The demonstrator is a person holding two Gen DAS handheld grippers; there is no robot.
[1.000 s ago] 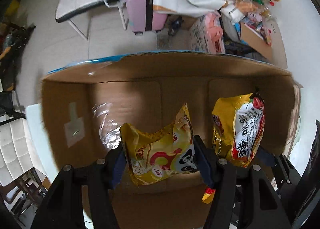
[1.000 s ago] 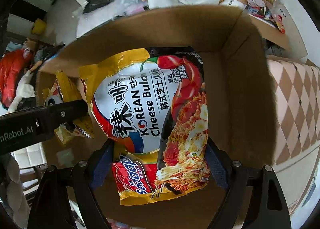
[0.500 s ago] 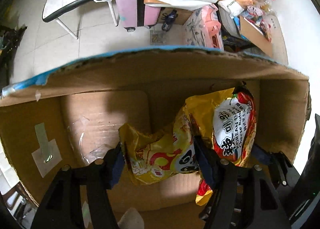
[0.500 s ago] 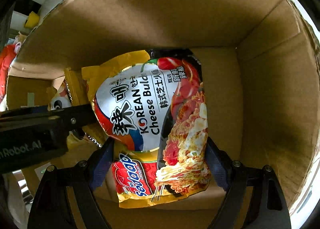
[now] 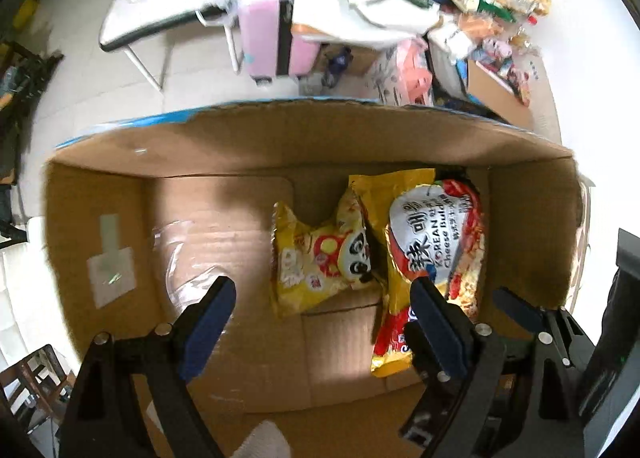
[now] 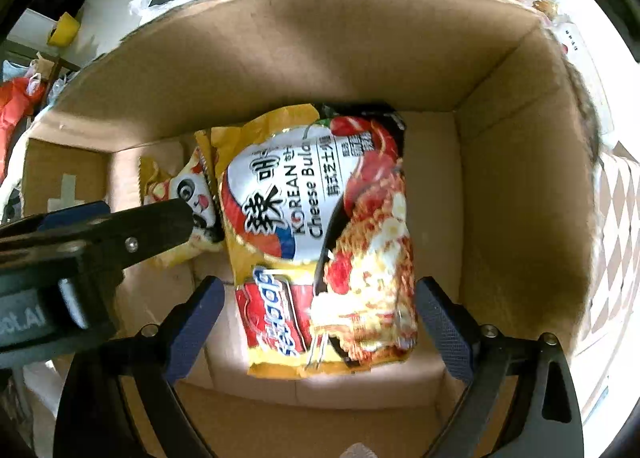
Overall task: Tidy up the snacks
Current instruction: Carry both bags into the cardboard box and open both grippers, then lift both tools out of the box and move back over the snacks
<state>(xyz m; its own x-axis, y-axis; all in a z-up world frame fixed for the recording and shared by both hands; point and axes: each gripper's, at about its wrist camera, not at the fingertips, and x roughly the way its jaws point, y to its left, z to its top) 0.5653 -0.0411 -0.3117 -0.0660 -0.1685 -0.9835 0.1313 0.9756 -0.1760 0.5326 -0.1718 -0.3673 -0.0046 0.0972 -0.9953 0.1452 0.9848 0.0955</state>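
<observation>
Inside the open brown cardboard box (image 5: 248, 146), a large yellow-and-red Korean cheese noodle packet (image 6: 320, 234) and a small yellow panda-print snack bag (image 5: 320, 258) lie released side by side; both the left gripper (image 5: 320, 298) and right gripper (image 6: 320, 298), jaws just opened wide, hover empty above, both snacks apparently stowed.

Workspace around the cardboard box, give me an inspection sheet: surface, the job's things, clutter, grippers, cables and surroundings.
Surface: box floor of bare cardboard, with a taped patch on its left wall.
Job's things: panda bag and noodle pack lie side by side on the box floor, edges overlapping.
Clutter: clear plastic film in the box.
Grippers: left gripper open; right gripper open; both sets of jaws have just been opening, and neither presses a pack.
Cables: nothing seen.
Surroundings: pink suitcase, folding table, snack pile beyond the box.
</observation>
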